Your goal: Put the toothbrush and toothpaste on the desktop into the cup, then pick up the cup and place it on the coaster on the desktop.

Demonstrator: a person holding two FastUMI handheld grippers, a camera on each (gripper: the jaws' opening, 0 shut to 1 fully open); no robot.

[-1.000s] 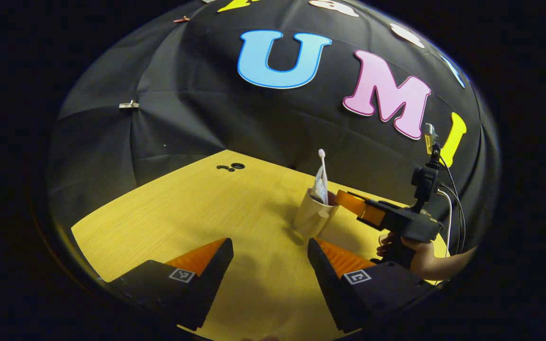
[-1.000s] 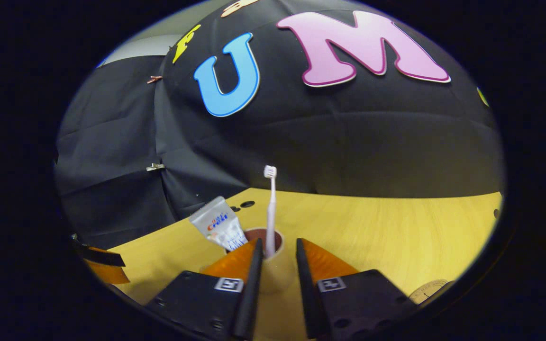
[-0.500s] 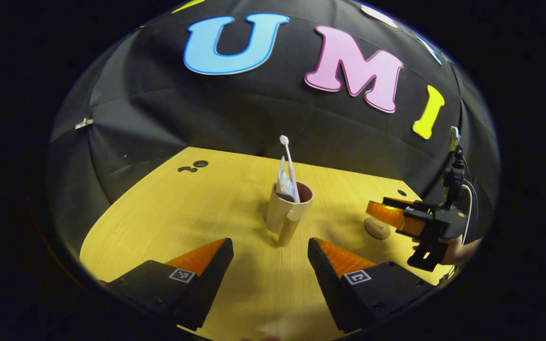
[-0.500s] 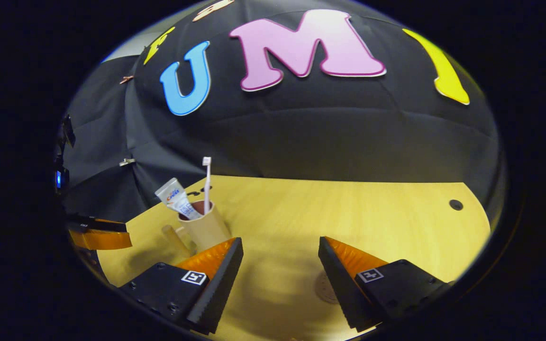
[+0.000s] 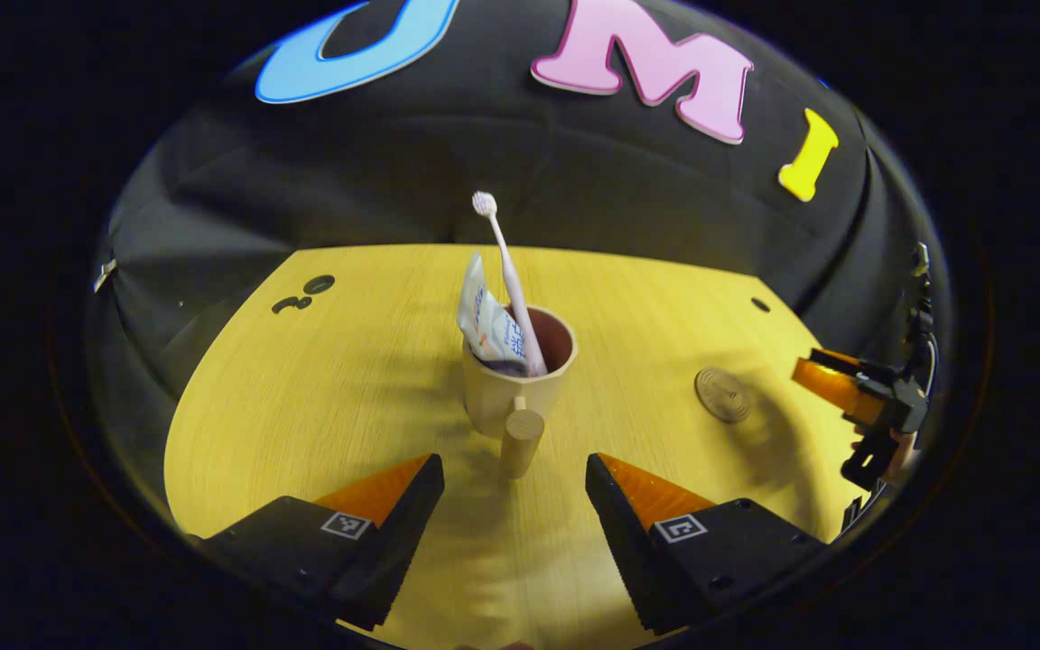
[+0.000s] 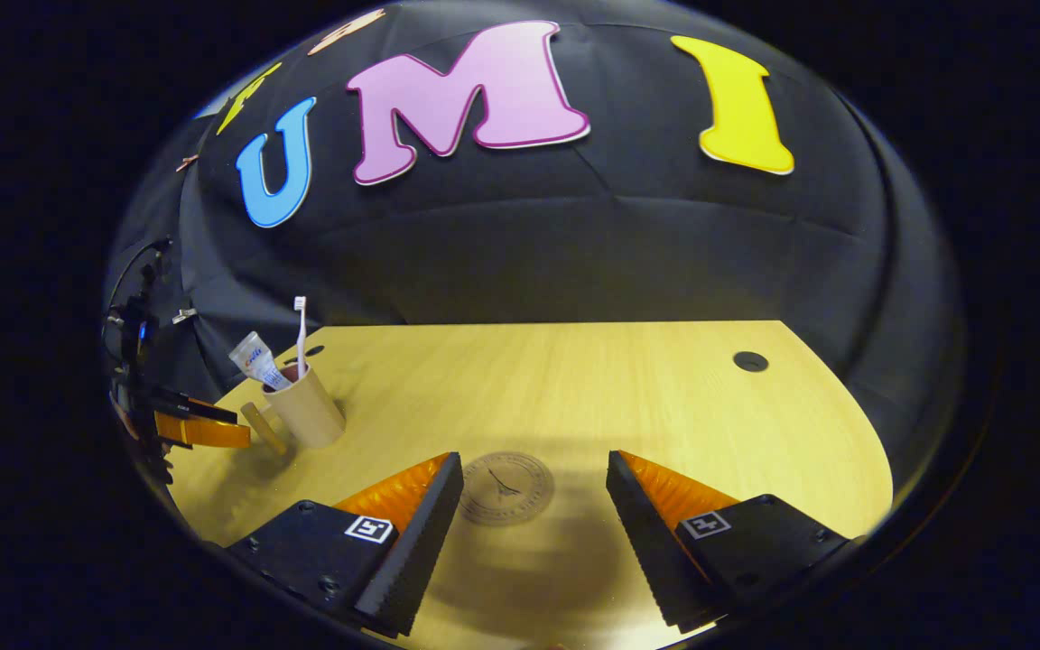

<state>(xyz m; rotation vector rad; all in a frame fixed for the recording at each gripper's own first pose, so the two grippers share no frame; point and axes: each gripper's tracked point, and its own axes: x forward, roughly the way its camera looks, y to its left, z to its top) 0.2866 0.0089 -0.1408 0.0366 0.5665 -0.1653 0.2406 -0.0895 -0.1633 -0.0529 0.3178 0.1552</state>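
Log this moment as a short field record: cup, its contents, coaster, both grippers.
cup: upright on desktop, handle toward left gripper
contents: toothbrush and toothpaste inside
coaster: bare, apart from cup
left gripper: open, facing cup handle
right gripper: open, coaster between its fingers' line

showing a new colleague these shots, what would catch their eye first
Probably the tan cup standing mid-table in the left gripper view, with the toothbrush and toothpaste sticking up out of it and its handle pointing at the open left tool. Next, the round coaster, bare on the desktop, lying between the fingers of the open right tool.
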